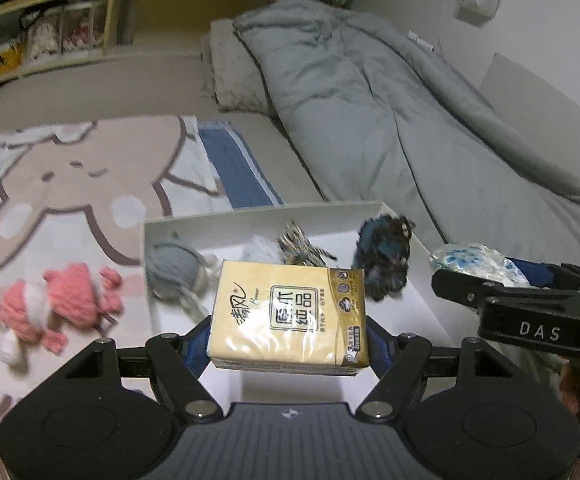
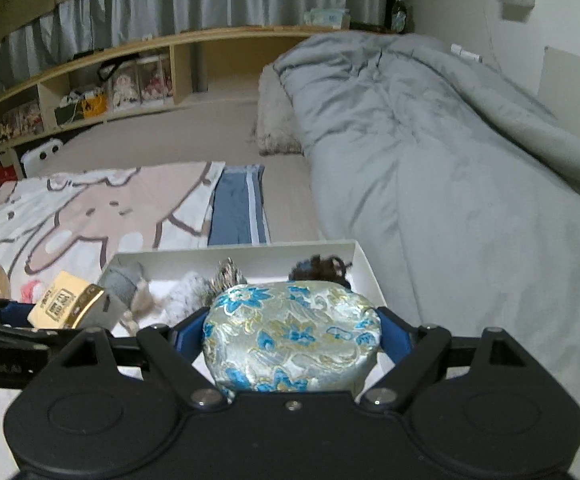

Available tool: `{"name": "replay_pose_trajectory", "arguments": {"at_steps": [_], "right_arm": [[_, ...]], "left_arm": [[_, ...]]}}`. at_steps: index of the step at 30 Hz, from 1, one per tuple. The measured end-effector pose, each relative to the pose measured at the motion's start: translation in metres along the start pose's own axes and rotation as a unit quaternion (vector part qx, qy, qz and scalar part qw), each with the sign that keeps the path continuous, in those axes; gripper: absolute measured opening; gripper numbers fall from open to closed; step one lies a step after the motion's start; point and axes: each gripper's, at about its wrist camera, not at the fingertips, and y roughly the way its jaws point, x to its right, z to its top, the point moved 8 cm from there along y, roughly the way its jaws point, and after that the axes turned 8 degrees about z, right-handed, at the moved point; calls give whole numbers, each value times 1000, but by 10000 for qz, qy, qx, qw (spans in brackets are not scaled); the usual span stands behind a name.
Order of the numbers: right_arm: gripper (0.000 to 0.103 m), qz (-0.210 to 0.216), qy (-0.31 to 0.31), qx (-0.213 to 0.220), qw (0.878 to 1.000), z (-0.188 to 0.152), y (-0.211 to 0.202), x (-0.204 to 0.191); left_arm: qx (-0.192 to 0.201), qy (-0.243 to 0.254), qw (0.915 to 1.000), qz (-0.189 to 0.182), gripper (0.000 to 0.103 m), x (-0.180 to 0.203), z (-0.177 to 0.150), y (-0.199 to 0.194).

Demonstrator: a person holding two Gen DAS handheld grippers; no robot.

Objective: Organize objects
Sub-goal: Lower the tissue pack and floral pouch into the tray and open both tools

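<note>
Yellow plastic wrap fills my left wrist view: the tissue pack [image 1: 290, 316] is clamped between the blue pads of my left gripper [image 1: 290, 344], hanging over the near part of the white box [image 1: 421, 276] that sits on the bed. Inside the box I can see a grey yarn ball [image 1: 172, 268], a fluffy white piece [image 1: 260, 252], a striped bundle [image 1: 299, 246] and a dark blue-black pompom [image 1: 383, 258]; a pink knitted toy [image 1: 56, 300] lies outside on the cartoon blanket [image 1: 90, 168], well to the left of the box (still to be sorted, I'd say). My right gripper [image 1: 501, 280] shows at the right edge with its load. From the right wrist view, that right gripper [image 2: 291, 340] is squeezed onto a brocade pouch [image 2: 291, 336], silvery with blue flowers, held above the box's near right part, the grey duvet [image 2: 449, 184] just beside the box [image 2: 363, 268]. My worry from here is that both loads head for the same small box: the two rigs are near each other and could knock together, and the slick wrapped pack could slide from the pads, or land on the soft items and tip over the low wall.
</note>
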Motion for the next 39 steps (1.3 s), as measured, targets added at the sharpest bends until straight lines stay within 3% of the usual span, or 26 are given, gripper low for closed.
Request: {"name": "replay_pose_trajectory", "arguments": {"at_steps": [9,14,26,28,30,37,38,39], "right_arm": [[87,59,20,-397,9992,-17,24,9],[87,98,76,-560,9984,-24,37,13],[87,383,488,-458,9970,-22,53,20],[90,290,473,-436,9975,-23,56,21],[101,-2,514,-414,9978,-25,58,26],[101,-227,683,-486,9962,-28,52,43],[101,-244,699,-481,9961,-28,51,44],[101,-259,714,-472,9960,-28,49,45]], "left_arm": [[-497,147,9986,-87,74,25,-31,31],[-851,-58,9961,-213,74,29,-45,43],[-1276,-295,9887,-732,74,70,-57,52],[-1274,-283,9887,-742,74,74,-57,53],[-1289,-267,9885,-740,74,77,-57,54],[-1351,-126,9891,-570,74,80,-59,63],[-1357,-57,9893,-540,76,81,-60,65],[-1399,46,9887,-528,84,83,-61,67]]}}
